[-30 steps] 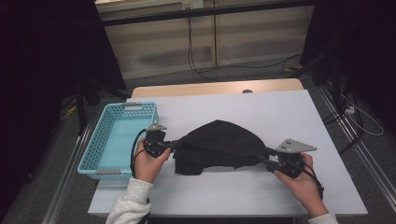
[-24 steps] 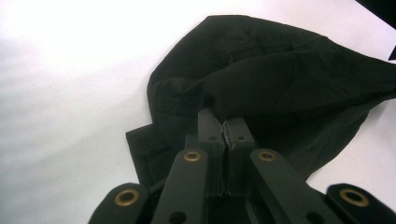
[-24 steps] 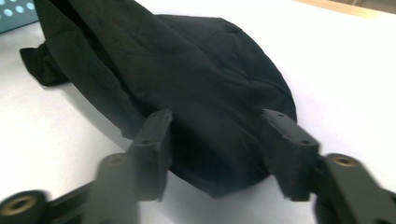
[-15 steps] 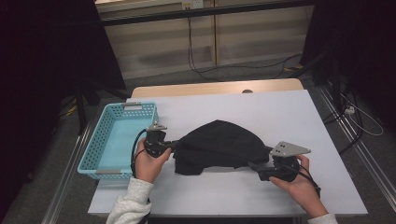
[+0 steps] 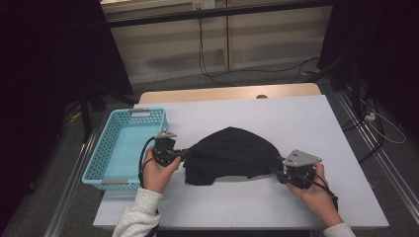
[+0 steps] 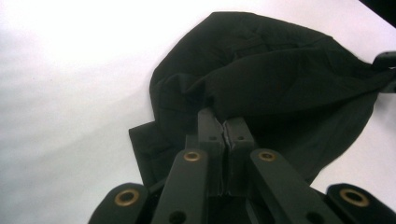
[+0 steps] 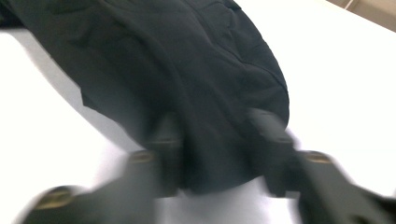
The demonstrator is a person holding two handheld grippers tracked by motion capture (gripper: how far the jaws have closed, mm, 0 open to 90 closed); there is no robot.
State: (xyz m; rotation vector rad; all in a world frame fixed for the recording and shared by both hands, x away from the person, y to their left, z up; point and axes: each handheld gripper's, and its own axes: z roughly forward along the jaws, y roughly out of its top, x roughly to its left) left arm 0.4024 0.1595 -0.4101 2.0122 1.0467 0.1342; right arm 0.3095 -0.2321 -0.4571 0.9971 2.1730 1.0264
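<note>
Fingers point(image 6: 225, 133) pinch black cloth point(image 6: 280, 74); basket point(image 5: 106, 163) seemingly beside it.

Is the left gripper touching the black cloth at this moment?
Touching. In the left gripper view the left gripper has its jaws pressed together on a fold of the black cloth, which pulls taut from that point.

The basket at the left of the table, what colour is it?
Light blue, a perforated plastic basket; the high view shows it best.
</note>
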